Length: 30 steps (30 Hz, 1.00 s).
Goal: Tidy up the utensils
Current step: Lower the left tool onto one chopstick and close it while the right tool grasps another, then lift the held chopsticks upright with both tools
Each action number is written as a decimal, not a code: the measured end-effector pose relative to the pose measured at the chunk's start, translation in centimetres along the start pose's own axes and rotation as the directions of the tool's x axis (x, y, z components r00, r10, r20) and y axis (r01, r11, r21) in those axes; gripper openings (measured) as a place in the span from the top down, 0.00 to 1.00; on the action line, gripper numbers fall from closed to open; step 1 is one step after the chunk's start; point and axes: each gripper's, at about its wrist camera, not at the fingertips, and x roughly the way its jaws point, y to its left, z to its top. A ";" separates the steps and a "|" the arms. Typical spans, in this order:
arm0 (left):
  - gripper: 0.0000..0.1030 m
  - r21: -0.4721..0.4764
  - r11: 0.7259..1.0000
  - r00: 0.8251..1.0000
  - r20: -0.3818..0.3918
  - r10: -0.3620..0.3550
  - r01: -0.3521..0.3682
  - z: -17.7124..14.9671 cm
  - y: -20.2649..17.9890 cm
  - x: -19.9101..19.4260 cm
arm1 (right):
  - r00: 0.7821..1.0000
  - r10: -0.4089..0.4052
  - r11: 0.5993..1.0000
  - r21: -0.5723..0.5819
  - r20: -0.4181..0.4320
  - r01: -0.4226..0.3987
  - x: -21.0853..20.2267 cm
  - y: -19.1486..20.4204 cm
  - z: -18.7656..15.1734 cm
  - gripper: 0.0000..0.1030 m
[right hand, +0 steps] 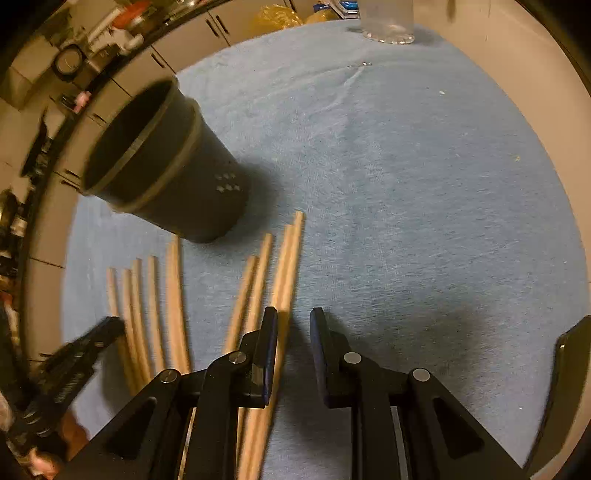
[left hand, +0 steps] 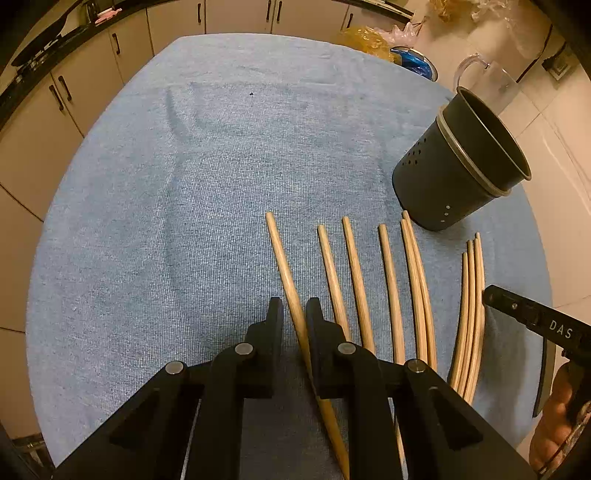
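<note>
Several wooden chopsticks lie side by side on a blue cloth. A dark perforated utensil holder stands behind them at the right. My left gripper is open, its fingers on either side of the leftmost chopstick, not closed on it. In the right wrist view the holder stands at the upper left and the chopsticks lie below it. My right gripper is open and empty, just right of the rightmost chopsticks; its left finger overlaps them.
A clear glass pitcher stands behind the holder; its base shows in the right wrist view. Kitchen cabinets and plastic bags lie beyond the cloth. The right gripper's body shows at the left wrist view's right edge.
</note>
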 end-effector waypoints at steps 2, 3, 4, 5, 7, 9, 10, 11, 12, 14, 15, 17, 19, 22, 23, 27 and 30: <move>0.87 0.001 1.000 1.000 -0.002 0.003 -0.003 0.0 0.1 -0.1 | 1.000 -0.011 1.000 -0.014 -0.004 0.011 0.1 0.4 0.2 0.82; 0.87 0.000 1.000 1.000 -0.005 0.009 -0.009 0.1 0.0 -0.1 | 1.000 -0.021 1.000 -0.020 -0.003 0.021 0.2 0.6 0.2 0.82; 0.87 0.003 1.000 1.000 -0.007 0.013 -0.013 0.2 -0.2 0.0 | 0.999 -0.042 0.999 -0.023 -0.007 0.042 0.4 0.8 0.4 0.82; 0.87 0.007 1.000 1.000 -0.006 0.018 -0.018 0.4 -0.4 0.0 | 0.999 -0.054 0.998 -0.025 -0.006 0.054 0.6 1.1 0.7 0.82; 0.87 0.022 0.999 0.999 0.006 0.041 -0.041 0.5 -1.1 0.2 | 0.995 -0.099 0.994 -0.056 0.014 0.099 0.9 2.3 1.0 0.82; 0.89 0.028 0.998 0.998 0.018 0.057 -0.057 0.4 -1.3 0.2 | 0.994 -0.110 0.992 -0.067 0.015 0.111 1.1 3.1 1.2 0.85; 0.92 0.031 0.998 0.998 0.028 0.062 -0.063 0.3 -1.3 0.2 | 0.994 -0.110 0.990 -0.082 0.016 0.111 1.2 3.4 1.3 0.91; 0.93 0.026 0.998 0.998 0.034 0.059 -0.060 0.2 -1.2 0.1 | 0.994 -0.110 0.990 -0.088 0.017 0.111 1.2 3.4 1.3 0.92; 0.94 0.018 0.998 0.998 0.039 0.051 -0.052 0.0 -1.0 0.1 | 0.995 -0.097 0.992 -0.080 0.022 0.098 1.1 3.2 1.3 0.92; 0.94 0.007 1.000 0.999 0.043 0.027 -0.027 -0.3 -0.6 -0.2 | 0.997 -0.066 0.996 -0.065 0.025 0.068 1.0 2.8 1.5 0.93; 0.94 -0.003 1.000 0.999 0.049 0.009 -0.009 -0.4 -0.4 -0.3 | 0.998 -0.050 0.997 -0.053 0.028 0.051 0.7 2.0 1.3 0.93; 0.94 -0.011 1.000 0.998 0.065 -0.007 0.008 -0.7 -0.1 -0.8 | 0.999 -0.008 1.000 -0.024 0.047 0.009 -0.1 0.8 1.1 0.93; 0.94 -0.015 1.000 0.996 0.093 -0.015 0.017 -0.9 -0.1 -1.6 | 0.996 0.042 0.999 -0.010 0.074 -0.041 -1.1 0.2 0.8 0.93; 0.94 -0.013 0.999 0.989 0.144 -0.028 0.030 -1.4 -0.3 -3.4 | 0.988 0.087 0.996 -0.006 0.126 -0.087 -3.0 -0.4 0.0 0.93; 0.94 -0.008 0.999 0.985 0.169 -0.029 0.031 -1.4 -0.6 -4.2 | 0.983 0.107 0.994 -0.010 0.147 -0.107 -3.7 -0.5 -0.3 0.93; 0.94 0.017 0.999 0.963 0.266 -0.042 0.039 -2.2 -1.3 -7.8 | 0.955 0.177 0.984 -0.050 0.236 -0.170 -6.8 -0.1 -2.3 0.93; 0.94 0.028 0.999 0.945 0.323 -0.047 0.040 -3.0 -1.7 -10.2 | 0.931 0.213 0.977 -0.088 0.296 -0.195 -8.7 0.4 -3.5 0.93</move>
